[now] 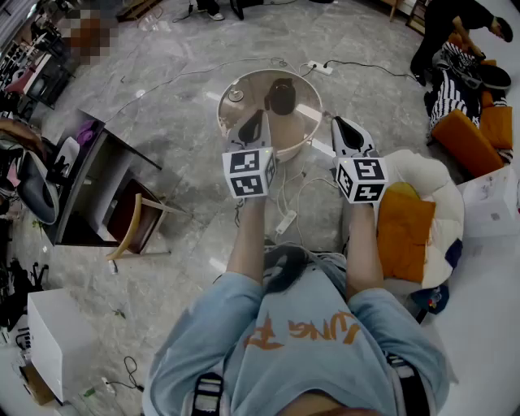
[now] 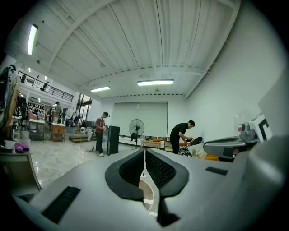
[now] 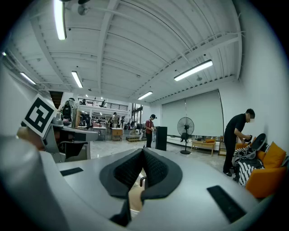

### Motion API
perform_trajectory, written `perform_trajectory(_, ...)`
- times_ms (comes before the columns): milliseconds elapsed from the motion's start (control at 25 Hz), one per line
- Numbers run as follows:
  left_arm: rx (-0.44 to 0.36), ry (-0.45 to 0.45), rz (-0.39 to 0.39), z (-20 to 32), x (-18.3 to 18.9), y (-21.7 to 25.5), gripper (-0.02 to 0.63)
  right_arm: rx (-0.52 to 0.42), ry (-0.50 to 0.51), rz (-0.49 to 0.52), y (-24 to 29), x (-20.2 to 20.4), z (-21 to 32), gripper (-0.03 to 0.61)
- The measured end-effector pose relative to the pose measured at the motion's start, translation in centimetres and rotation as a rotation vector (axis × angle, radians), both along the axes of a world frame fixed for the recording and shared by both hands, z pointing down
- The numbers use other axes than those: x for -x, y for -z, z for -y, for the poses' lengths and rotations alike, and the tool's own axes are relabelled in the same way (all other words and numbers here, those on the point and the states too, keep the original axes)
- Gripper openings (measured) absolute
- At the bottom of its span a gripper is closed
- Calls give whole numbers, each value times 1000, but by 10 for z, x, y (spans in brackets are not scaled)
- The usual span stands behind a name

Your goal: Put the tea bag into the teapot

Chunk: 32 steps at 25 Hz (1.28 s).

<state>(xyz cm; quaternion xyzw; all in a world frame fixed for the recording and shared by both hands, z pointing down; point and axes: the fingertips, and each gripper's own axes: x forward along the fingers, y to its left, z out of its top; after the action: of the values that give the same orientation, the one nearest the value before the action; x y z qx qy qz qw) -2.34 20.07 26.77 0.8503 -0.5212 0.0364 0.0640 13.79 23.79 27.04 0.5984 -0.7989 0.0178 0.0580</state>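
Note:
In the head view a round glass table (image 1: 302, 130) stands on the floor ahead of me. A dark teapot (image 1: 280, 96) sits near the table's middle. A small pale object (image 1: 236, 95) lies on the table to the left of the teapot; I cannot tell what it is. My left gripper (image 1: 258, 115) hovers over the near left of the table, its jaws closed together. My right gripper (image 1: 336, 122) is held just off the table's right rim, also shut. Both gripper views look out level across the hall, and the left gripper (image 2: 144, 151) and right gripper (image 3: 142, 151) hold nothing.
A desk (image 1: 85, 183) and a wooden chair (image 1: 134, 226) stand to the left. A white seat with orange cushions (image 1: 406, 227) is close on the right. Cables and a power strip (image 1: 284, 221) lie on the floor under my arms. A person (image 1: 451, 24) bends over at the far right.

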Motion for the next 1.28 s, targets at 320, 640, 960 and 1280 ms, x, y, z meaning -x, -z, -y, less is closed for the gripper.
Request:
perform_trajectory(320,-38,22,-52,8,-8,15,26,-33,39,3,5,-16,7,12)
perform_trajectory(640,-28,81,-33,0,0,7,26,-35,59,35,-3,-15,16,12)
perform_trajectory(960,-3,143,-26,0,19,-4,26,-25,92,60,-13,-13,32,12)
perform_trajectory(1280,14,118,-11,39,21,-13,26,-27,79,64,-17,-13,67,12)
